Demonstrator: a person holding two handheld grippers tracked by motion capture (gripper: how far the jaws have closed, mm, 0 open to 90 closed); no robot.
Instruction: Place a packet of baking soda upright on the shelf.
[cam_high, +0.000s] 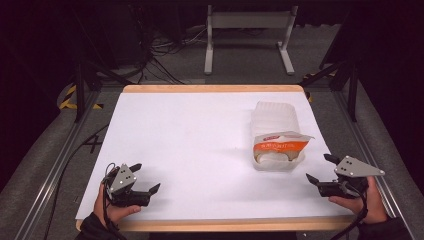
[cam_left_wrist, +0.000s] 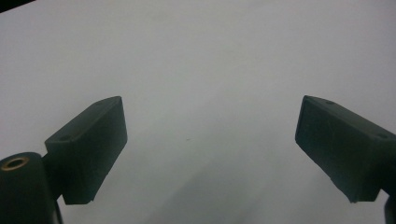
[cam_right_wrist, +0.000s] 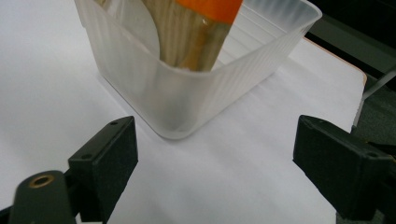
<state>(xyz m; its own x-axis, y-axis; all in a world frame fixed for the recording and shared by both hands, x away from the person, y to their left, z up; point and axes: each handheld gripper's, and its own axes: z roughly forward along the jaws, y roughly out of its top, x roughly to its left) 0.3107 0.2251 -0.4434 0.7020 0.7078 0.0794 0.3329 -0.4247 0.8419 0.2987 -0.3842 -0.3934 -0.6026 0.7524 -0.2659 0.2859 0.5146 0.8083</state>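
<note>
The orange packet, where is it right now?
In the high view the orange packet stands inside the clear plastic tub on the table's right half, just ahead of the right tongs, which are open and apart from it.

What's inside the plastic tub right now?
The translucent tub holds an orange-and-white packet standing at its near end, sticking above the rim. The packet's contents and the tub floor beneath it are hidden.

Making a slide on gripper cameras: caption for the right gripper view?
Open right gripper faces a translucent plastic tub holding an orange-labelled packet.
</note>
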